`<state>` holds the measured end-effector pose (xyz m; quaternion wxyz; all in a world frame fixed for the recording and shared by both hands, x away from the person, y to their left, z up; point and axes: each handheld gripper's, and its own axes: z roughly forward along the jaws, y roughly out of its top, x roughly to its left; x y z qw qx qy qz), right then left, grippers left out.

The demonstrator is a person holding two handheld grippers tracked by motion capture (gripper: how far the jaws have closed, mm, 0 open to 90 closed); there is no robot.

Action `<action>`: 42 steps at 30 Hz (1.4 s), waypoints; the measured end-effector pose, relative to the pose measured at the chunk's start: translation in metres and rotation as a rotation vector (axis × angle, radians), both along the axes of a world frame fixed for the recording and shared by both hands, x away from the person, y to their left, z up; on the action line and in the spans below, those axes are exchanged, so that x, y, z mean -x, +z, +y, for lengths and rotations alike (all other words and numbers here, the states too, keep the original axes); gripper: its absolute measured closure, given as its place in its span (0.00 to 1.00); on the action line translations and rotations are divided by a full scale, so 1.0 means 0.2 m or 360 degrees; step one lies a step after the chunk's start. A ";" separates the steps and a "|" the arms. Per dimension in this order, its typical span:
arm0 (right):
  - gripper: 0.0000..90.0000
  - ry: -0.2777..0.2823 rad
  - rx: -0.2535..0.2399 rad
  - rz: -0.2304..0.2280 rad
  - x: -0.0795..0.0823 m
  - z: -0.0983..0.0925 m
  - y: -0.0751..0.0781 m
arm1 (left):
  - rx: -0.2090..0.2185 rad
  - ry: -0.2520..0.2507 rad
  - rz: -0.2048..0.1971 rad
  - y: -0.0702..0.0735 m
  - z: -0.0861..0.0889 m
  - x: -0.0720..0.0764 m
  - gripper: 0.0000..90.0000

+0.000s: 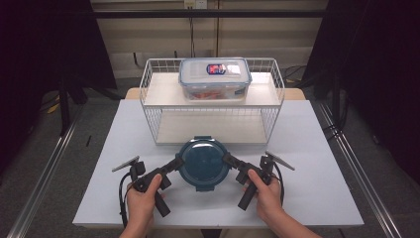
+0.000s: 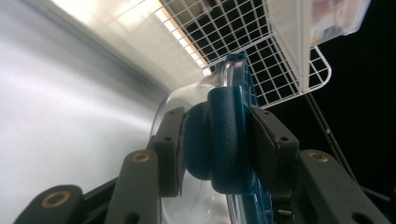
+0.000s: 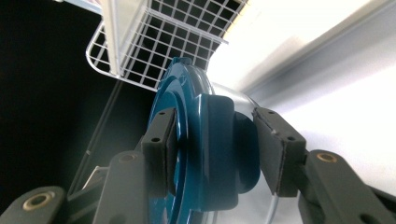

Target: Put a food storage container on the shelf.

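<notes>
container: round clear plastic tub with a dark teal clip-on lid (image 1: 203, 164), lower middle of the high view, right in front of the rack
left claw (image 1: 176, 164): clamped on the teal latch tab (image 2: 223, 135) at the tub's left edge, pads pressing both sides, jaws about half closed
right claw (image 1: 229, 160): same deal on the opposite latch tab (image 3: 217, 144), clamped from the right
rack: white wire two-tier shelf (image 1: 151, 94), upper middle of the frame, on the pale grey worktop (image 1: 307, 163)
on top tier: rectangular clear lidded food box (image 1: 214, 78)
</notes>
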<state>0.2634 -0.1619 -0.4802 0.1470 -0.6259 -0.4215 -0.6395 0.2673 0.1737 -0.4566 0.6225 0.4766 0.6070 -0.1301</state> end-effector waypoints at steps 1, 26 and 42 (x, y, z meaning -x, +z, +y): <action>0.58 -0.0004 -0.0002 -0.0010 0.00 0.00 0.01 | 0.0012 0.0019 -0.0016 0.01 -0.01 0.00 0.65; 0.59 -0.0138 -0.0089 -0.0175 -0.03 -0.04 0.21 | 0.0074 0.0039 -0.0170 0.21 -0.08 -0.08 0.65; 0.65 -0.0208 -0.0160 -0.0271 -0.05 -0.05 0.41 | 0.0090 0.0047 -0.0285 0.40 -0.10 -0.12 0.65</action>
